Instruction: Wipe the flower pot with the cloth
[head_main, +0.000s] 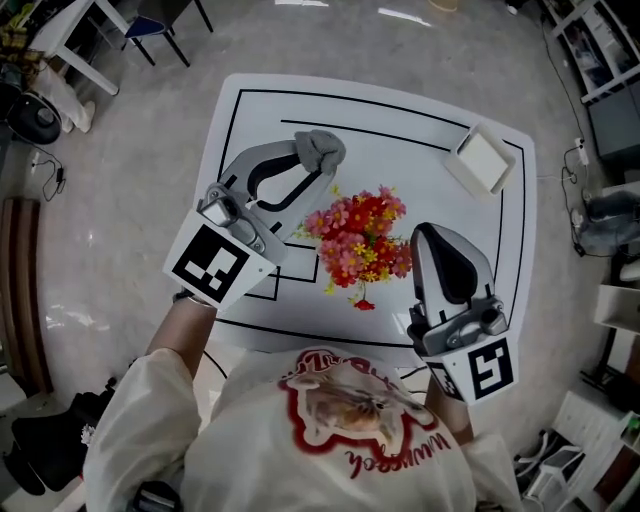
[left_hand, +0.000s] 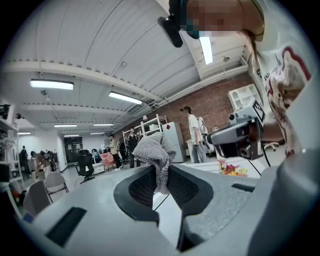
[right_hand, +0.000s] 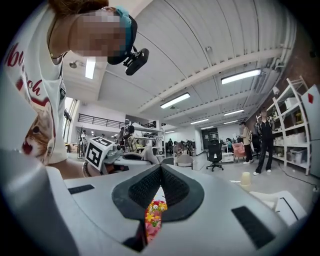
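A bunch of red, pink and yellow flowers (head_main: 360, 238) stands at the middle of the white table (head_main: 250, 130); the blooms hide the pot under them. My left gripper (head_main: 318, 160) is up and to the left of the flowers, shut on a crumpled grey cloth (head_main: 322, 147) that sticks out past its tips. In the left gripper view the cloth (left_hand: 155, 150) is pinched between the jaws, with the flowers (left_hand: 231, 169) off to the right. My right gripper (head_main: 426, 233) is shut and empty, just right of the flowers. The flowers (right_hand: 153, 216) show below its closed jaws.
A white square box (head_main: 482, 160) sits at the table's far right corner. Black lines run across the tabletop. Chairs and shelving stand around the table, and people stand far off in the room.
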